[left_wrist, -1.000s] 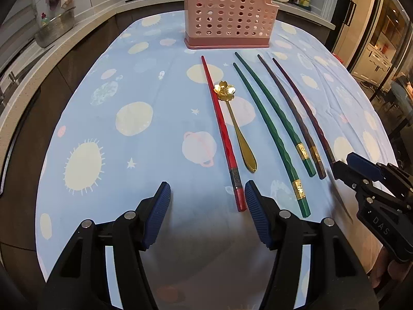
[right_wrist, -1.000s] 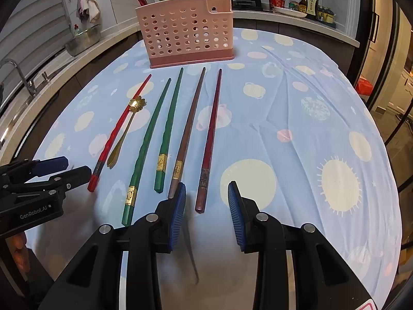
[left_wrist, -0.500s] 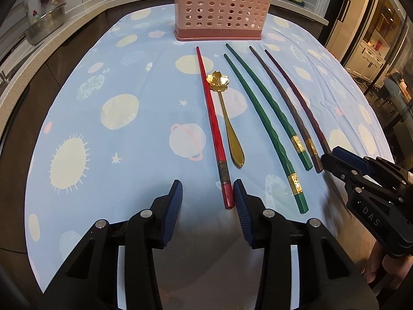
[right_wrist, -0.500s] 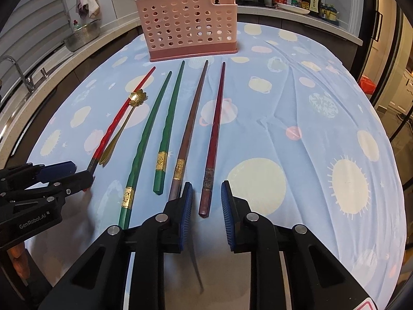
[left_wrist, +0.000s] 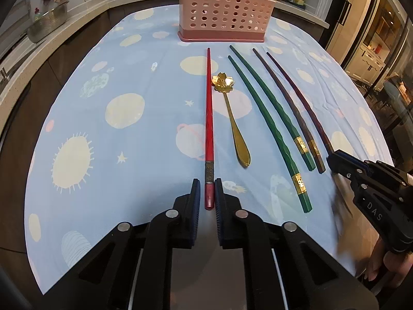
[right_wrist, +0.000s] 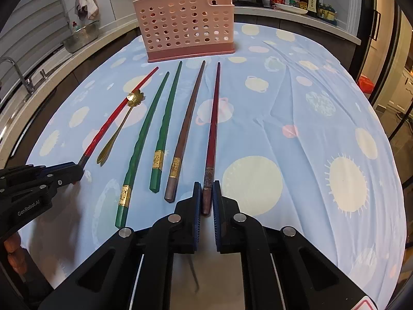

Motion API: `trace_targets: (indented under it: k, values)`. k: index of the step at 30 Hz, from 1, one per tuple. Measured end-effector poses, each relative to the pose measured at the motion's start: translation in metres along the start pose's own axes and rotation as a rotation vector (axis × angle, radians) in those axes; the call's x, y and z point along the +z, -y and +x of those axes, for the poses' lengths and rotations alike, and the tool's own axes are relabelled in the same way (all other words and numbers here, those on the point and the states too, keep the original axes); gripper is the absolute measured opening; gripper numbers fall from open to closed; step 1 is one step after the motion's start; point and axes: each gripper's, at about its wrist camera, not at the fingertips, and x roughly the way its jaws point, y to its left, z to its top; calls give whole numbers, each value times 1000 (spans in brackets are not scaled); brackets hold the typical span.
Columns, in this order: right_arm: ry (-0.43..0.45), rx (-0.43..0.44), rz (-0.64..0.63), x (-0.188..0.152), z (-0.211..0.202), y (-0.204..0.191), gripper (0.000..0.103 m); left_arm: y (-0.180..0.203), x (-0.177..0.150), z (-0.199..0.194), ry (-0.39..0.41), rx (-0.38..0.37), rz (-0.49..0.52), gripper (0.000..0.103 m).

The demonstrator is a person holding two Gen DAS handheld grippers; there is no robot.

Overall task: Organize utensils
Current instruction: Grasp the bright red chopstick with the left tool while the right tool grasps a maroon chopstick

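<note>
In the left wrist view, the left gripper (left_wrist: 207,193) points down at the blue planet-print tablecloth (left_wrist: 129,155); its jaws are closing, and the thick near end of the red chopstick (left_wrist: 208,129) lies between the blue pads (left_wrist: 196,193), which sit against its sides, so it is pinching that chopstick; the chopstick still lies flat on the cloth, its thin tip aimed at the pink perforated utensil holder (left_wrist: 224,10) standing at the far end of the table; just right of it lies the gold spoon (left_wrist: 232,118) with a flower-shaped bowl, then two green chopsticks (left_wrist: 268,124) with gold bands, a brown chopstick (left_wrist: 289,108) and a dark red chopstick (left_wrist: 304,103), all roughly side by side; the right gripper (left_wrist: 333,162) shows at the right edge with its tips at the near end of the dark red chopstick.

In the right wrist view, the right gripper (right_wrist: 206,196) has its pads pressed onto the near end of the dark red chopstick (right_wrist: 214,129), which rests on the tablecloth (right_wrist: 309,129); the brown chopstick (right_wrist: 185,134) lies just beside it on the left, then the two green chopsticks (right_wrist: 144,134), the gold spoon (right_wrist: 118,129) and the red chopstick (right_wrist: 116,116); the left gripper (right_wrist: 77,171) enters from the left edge, its tips at the red chopstick's near end; the utensil holder (right_wrist: 185,25) stands upright beyond the tips, with a few red utensils sticking out of its top.
</note>
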Motion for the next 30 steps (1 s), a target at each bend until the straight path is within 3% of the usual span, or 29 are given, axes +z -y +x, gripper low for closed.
trace_targets:
  k: [10,17,30]
  values:
    - [42,17,24,6,-21,7,7,-7,4,-18,21,-27,-20,7]
    - [178,45,54,35,-68,16,7,-14,26,-58,122,-57,-32,7]
    - [382,80,25,110,-118,19,7,-15,98,-124,368,-29,-4,7]
